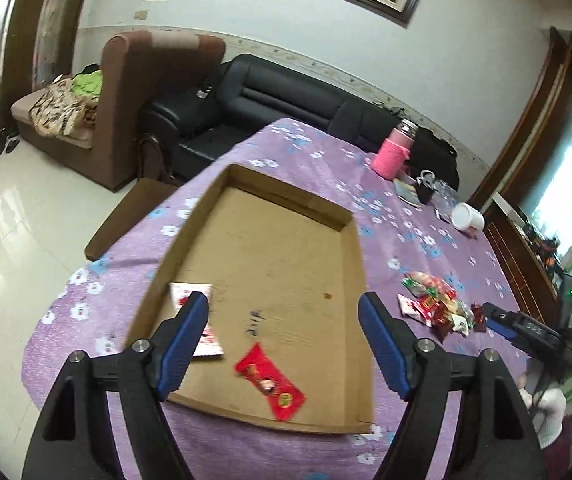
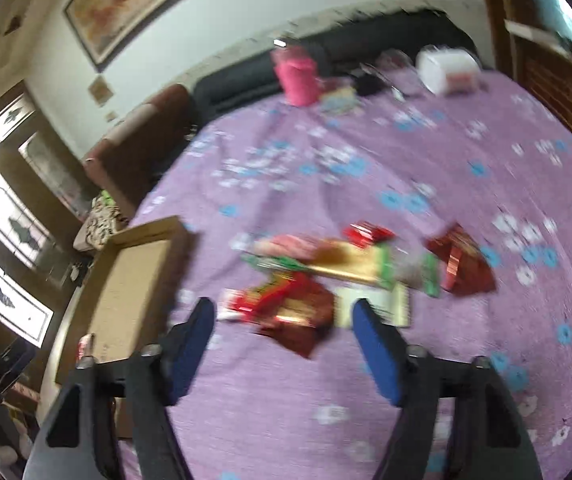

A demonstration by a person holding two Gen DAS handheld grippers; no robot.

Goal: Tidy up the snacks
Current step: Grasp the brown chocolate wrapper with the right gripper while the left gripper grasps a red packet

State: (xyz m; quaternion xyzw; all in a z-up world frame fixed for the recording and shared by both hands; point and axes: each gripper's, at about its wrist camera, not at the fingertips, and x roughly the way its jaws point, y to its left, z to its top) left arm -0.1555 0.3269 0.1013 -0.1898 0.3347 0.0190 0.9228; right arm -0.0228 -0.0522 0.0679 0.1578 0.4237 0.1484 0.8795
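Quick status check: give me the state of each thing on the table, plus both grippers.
Left gripper: open, empty, over the box.
Right gripper: open, empty, over the snack pile.
Box: open-topped, mostly bare.
Red packet: lying in the box.
White packet: flat in the box, partly hidden by a finger.
Snack pile: loose on the cloth, outside the box.
Pink bottle: upright, capped.
White jar: on its side.

Open purple tablecloth [image 2: 426, 152] lies clear ahead of my fingers, hemmed by the cardboard tray [image 2: 134, 280] and snack pile [image 2: 350, 268].
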